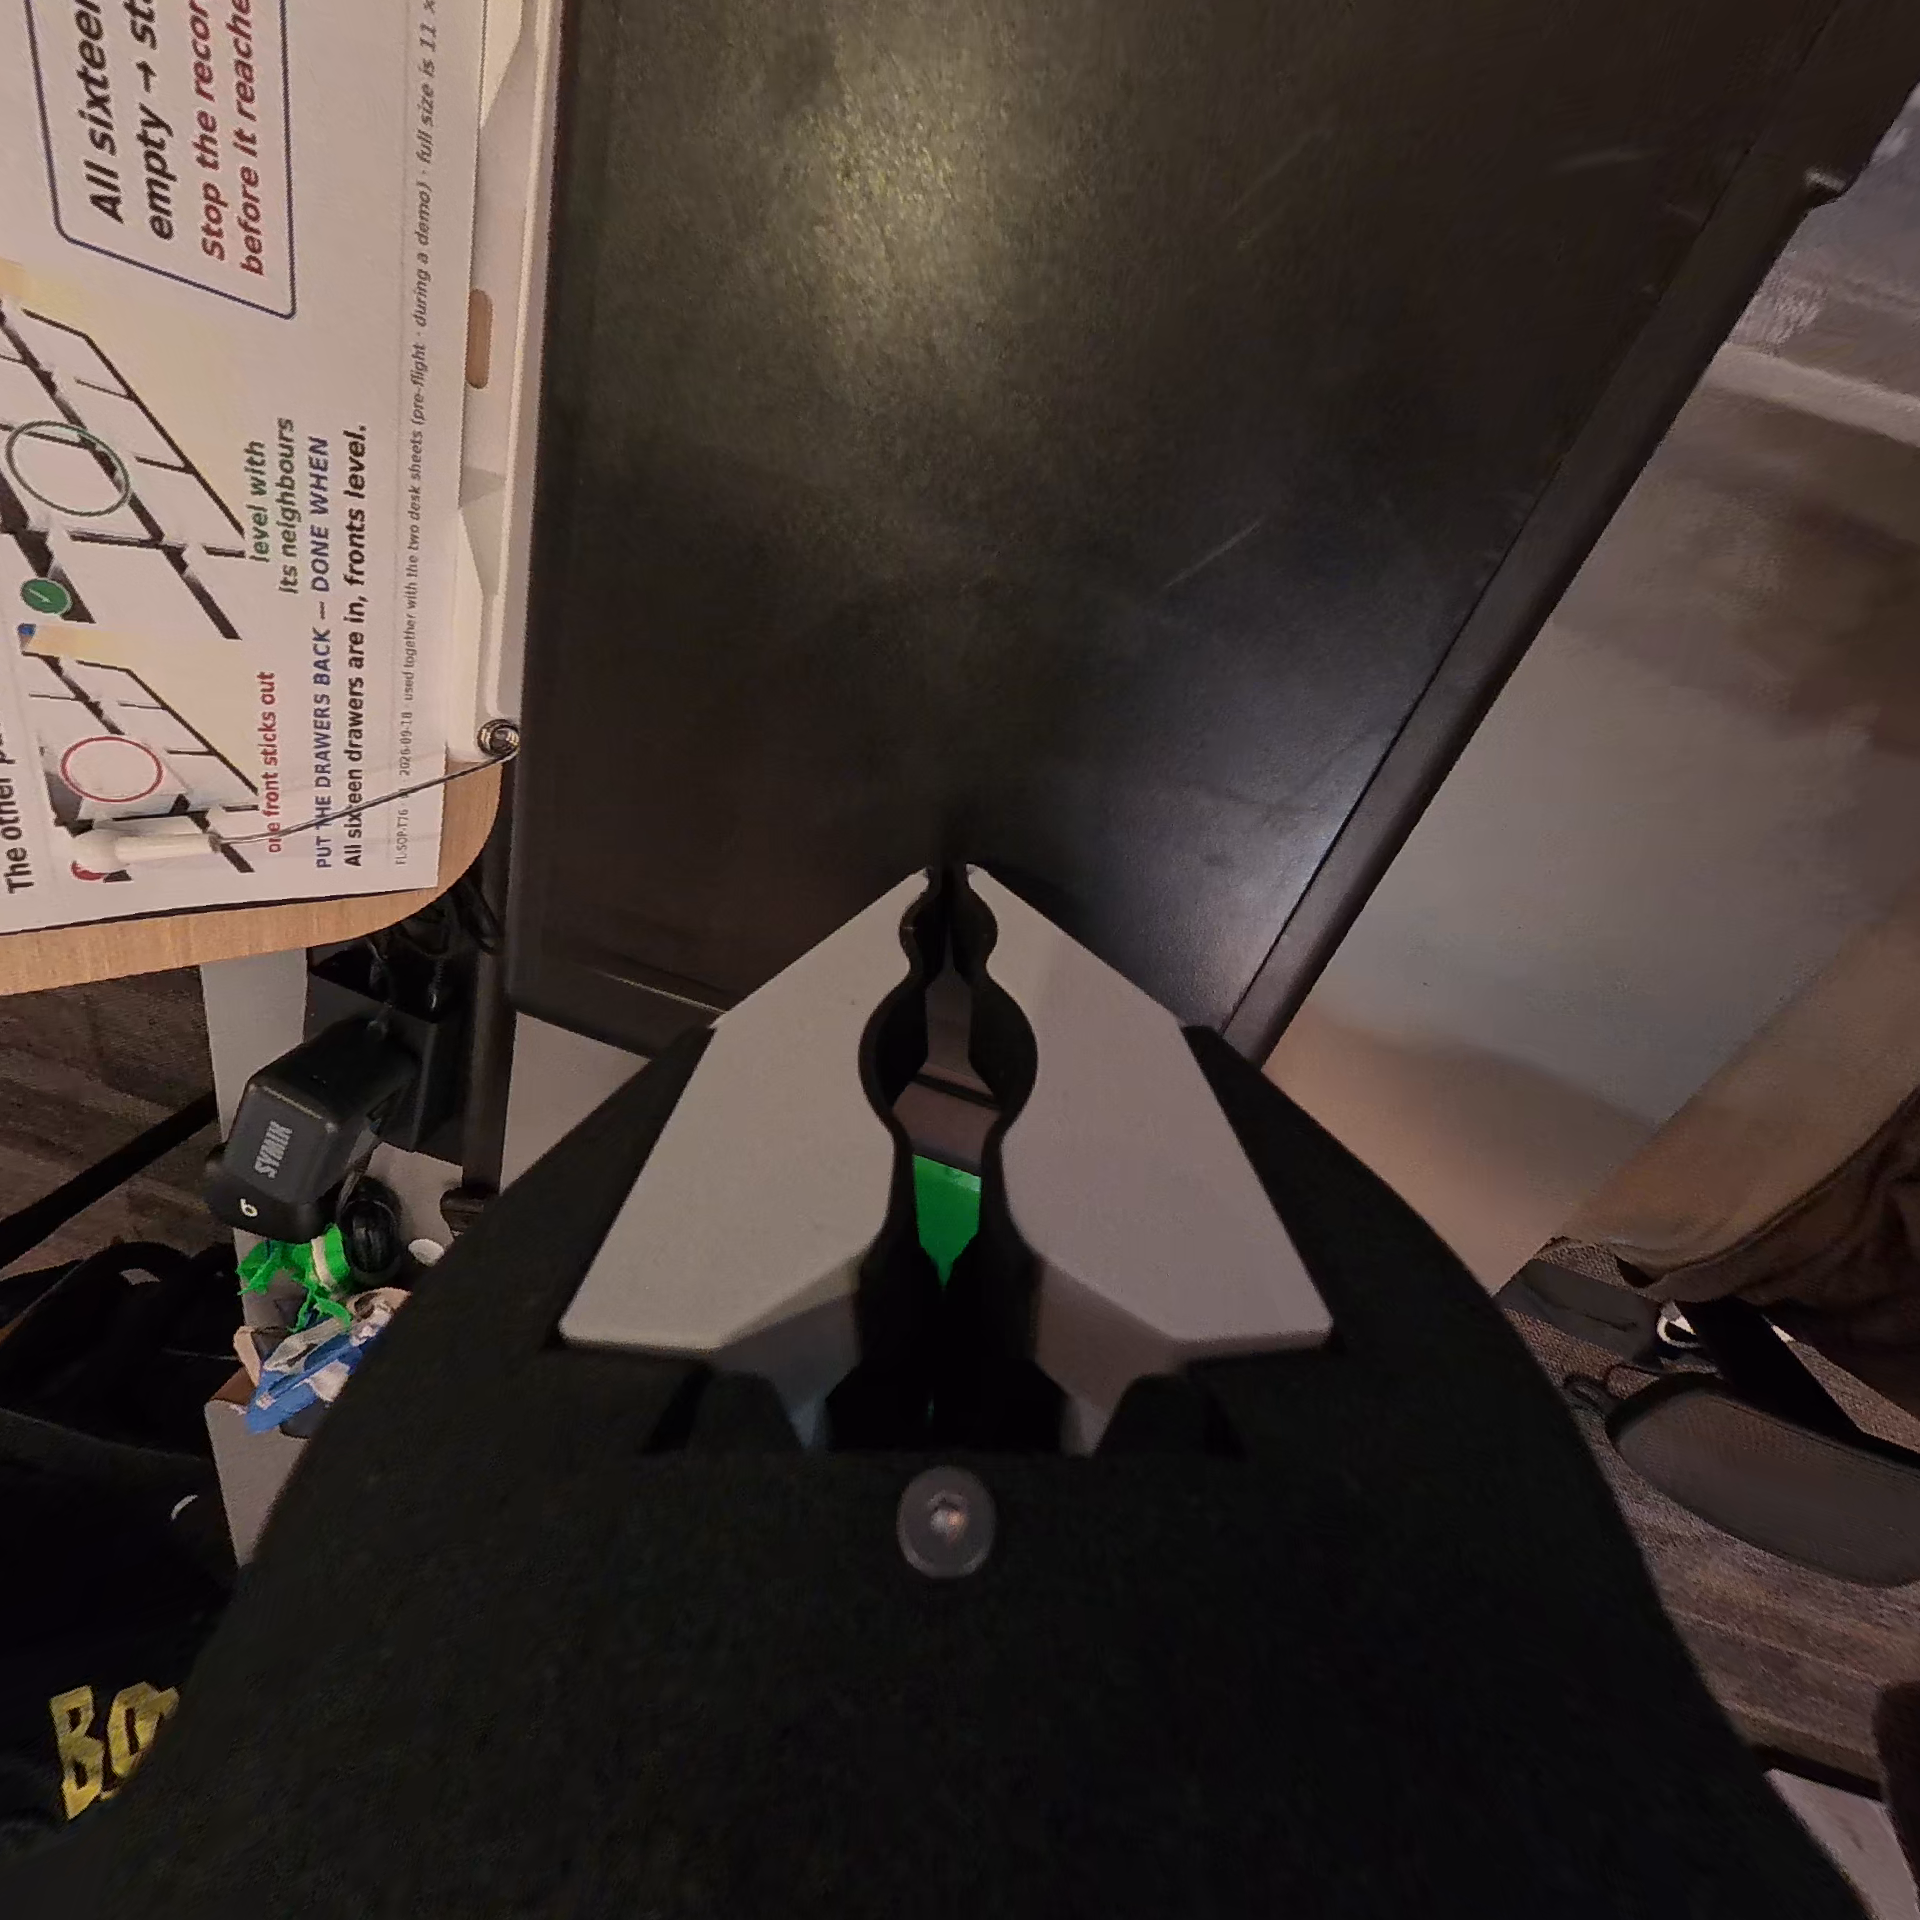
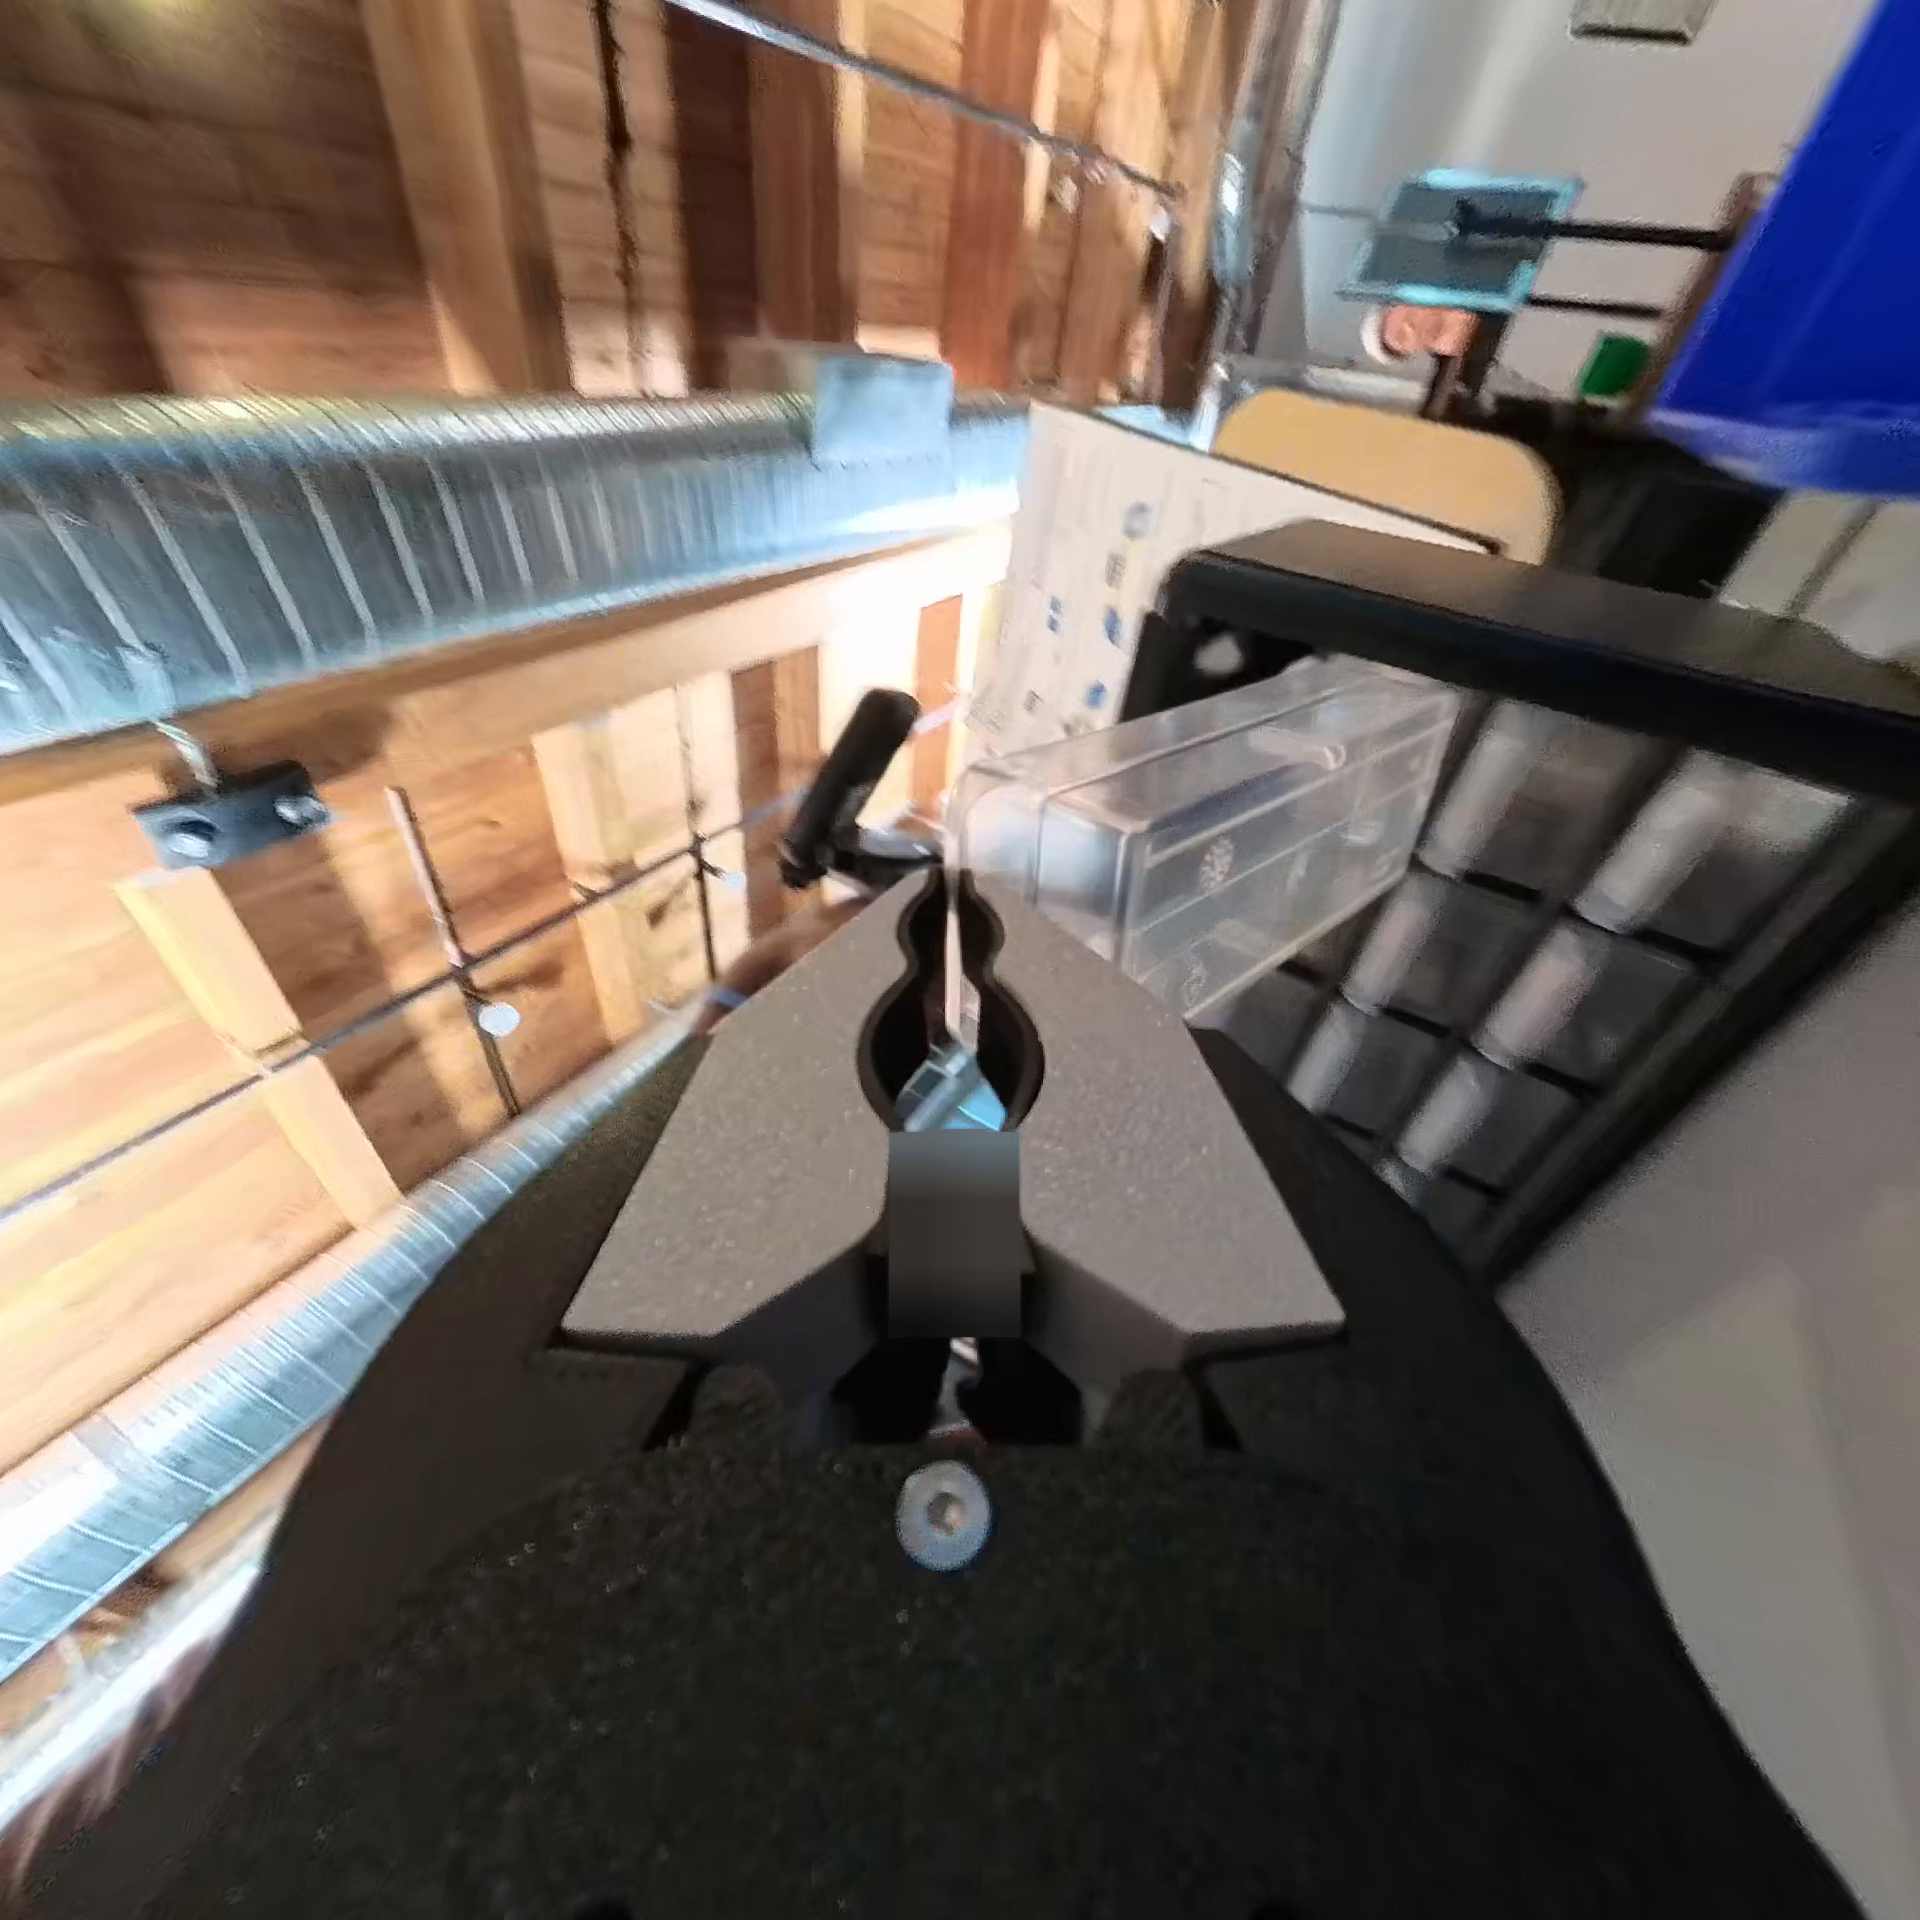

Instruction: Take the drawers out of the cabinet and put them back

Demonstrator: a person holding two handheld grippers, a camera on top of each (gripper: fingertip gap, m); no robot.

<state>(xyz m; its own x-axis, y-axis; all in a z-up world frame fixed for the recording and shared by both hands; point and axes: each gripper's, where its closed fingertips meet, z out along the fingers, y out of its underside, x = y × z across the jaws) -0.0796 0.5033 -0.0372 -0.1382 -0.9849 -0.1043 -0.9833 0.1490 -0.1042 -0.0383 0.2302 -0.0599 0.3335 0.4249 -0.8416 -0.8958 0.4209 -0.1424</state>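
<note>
A: left gripper [image 1: 948, 883] status?

B: jaws closed to a thin slit, tips pressed against the flat black side of the cabinet [image 1: 1039, 468]. can't tell if anything is pinched between them. printed sheet on a clipboard [image 1: 239, 468] hangs just to its left

A: right?

B: right gripper [image 2: 951, 894] is closed on the front lip of a clear plastic drawer [image 2: 1195, 842]. that drawer sticks well out of the cabinet's top row, tilted, back end still in its slot. view is motion-blurred

A: other drawers?

B: the drawers [image 2: 1538, 935] visible below and beside it sit in their slots. ribbed metal duct [image 2: 416, 520] and wooden boards behind
</note>
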